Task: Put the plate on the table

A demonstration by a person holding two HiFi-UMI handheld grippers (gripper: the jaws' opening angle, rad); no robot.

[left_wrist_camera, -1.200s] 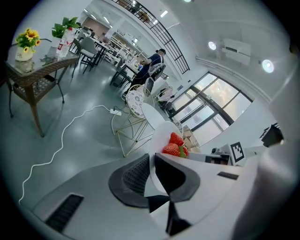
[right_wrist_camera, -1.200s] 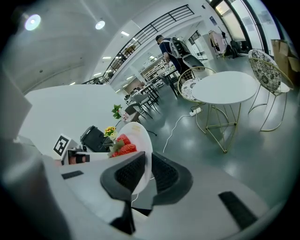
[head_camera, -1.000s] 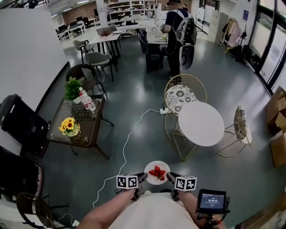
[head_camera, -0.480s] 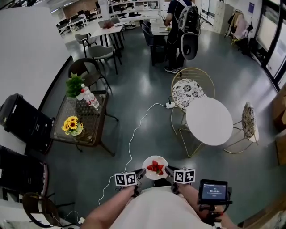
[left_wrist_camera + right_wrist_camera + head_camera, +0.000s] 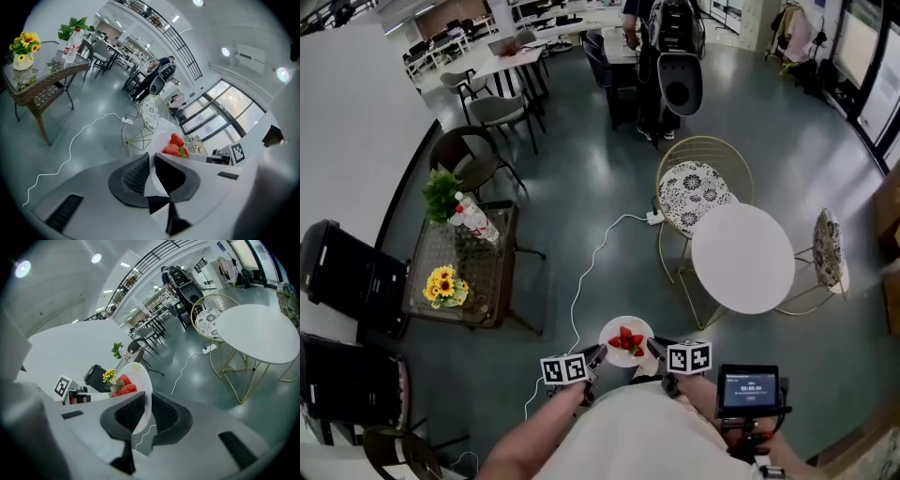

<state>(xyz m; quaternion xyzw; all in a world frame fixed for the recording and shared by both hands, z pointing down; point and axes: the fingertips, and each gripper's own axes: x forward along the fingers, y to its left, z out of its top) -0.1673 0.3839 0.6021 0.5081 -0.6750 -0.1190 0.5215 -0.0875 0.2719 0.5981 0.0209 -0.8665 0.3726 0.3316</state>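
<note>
Both clamped on the strawberry plate (image 5: pixel 639 323), left gripper (image 5: pixel 597 357) and right gripper (image 5: pixel 653 348); the round white table (image 5: pixel 742 258) lies ahead-right (right gripper nearer).

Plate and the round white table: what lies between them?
Nothing but bare floor separates the plate from the table, as the head view shows.
</note>
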